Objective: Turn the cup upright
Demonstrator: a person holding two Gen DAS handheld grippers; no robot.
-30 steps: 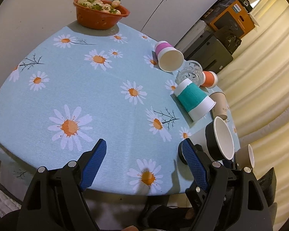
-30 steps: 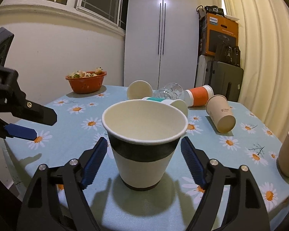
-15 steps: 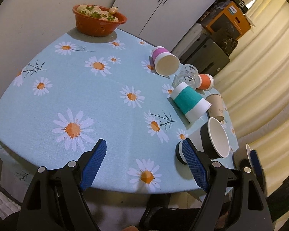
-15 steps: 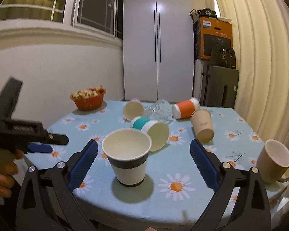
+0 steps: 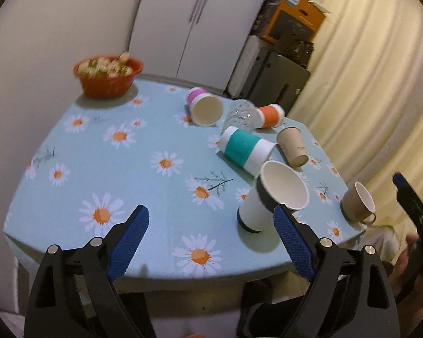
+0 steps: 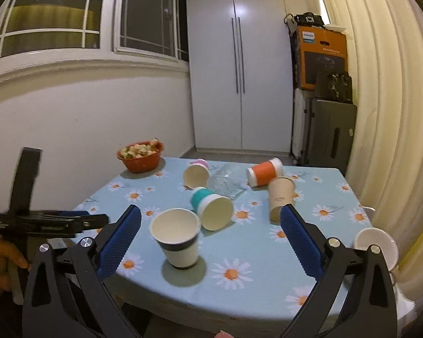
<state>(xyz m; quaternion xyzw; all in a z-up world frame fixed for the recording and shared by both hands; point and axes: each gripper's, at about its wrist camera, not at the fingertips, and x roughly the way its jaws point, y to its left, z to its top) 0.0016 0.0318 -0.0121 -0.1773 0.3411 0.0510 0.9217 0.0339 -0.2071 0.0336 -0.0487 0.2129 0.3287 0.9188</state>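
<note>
A white paper cup with a black band (image 6: 177,239) stands upright near the table's front edge; it also shows in the left wrist view (image 5: 270,197). My right gripper (image 6: 210,239) is open and empty, held back off the table's front edge. My left gripper (image 5: 211,239) is open and empty, also back from the edge. Lying on their sides behind are a teal cup (image 6: 213,207), a pink cup (image 6: 196,173), an orange cup (image 6: 265,172), a brown cup (image 6: 280,198) and a clear glass (image 6: 225,183).
An orange bowl of food (image 6: 140,156) stands at the far left corner of the daisy tablecloth (image 6: 253,267). A brown mug (image 5: 358,204) stands upright at the front right corner. A white wardrobe, stacked boxes and a curtain are behind the table.
My right gripper has let go of the black-banded cup and pulled back from the table. My left gripper has also drawn back and tilted up.
</note>
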